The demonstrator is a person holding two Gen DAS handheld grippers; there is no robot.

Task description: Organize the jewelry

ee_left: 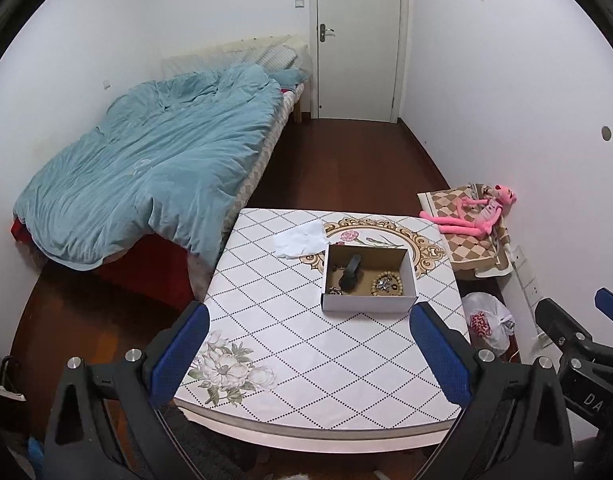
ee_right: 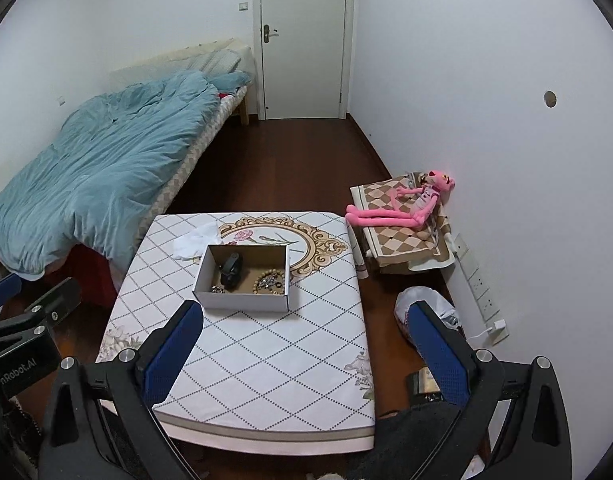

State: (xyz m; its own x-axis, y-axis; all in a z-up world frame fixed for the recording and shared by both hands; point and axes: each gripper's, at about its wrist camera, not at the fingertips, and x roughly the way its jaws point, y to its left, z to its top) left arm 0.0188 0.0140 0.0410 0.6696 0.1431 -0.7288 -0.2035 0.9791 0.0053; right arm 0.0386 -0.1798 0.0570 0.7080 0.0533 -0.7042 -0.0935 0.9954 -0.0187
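Fingers (ee_left: 440,354) of both grippers are held spread and empty above the table's (ee_left: 306,364) near edge. Jewelry is seen ahead in an open cardboard box (ee_left: 368,304), nearer the left gripper (ee_left: 310,352) than the right gripper (ee_right: 304,354).

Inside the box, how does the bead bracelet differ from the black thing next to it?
The bead bracelet is a tan ring of round beads lying flat at the box's right; the black item is a solid dark piece, more elongated, lying near the middle. The bracelet encircles a small metallic piece; the black item encircles nothing. Both rest on the box floor.
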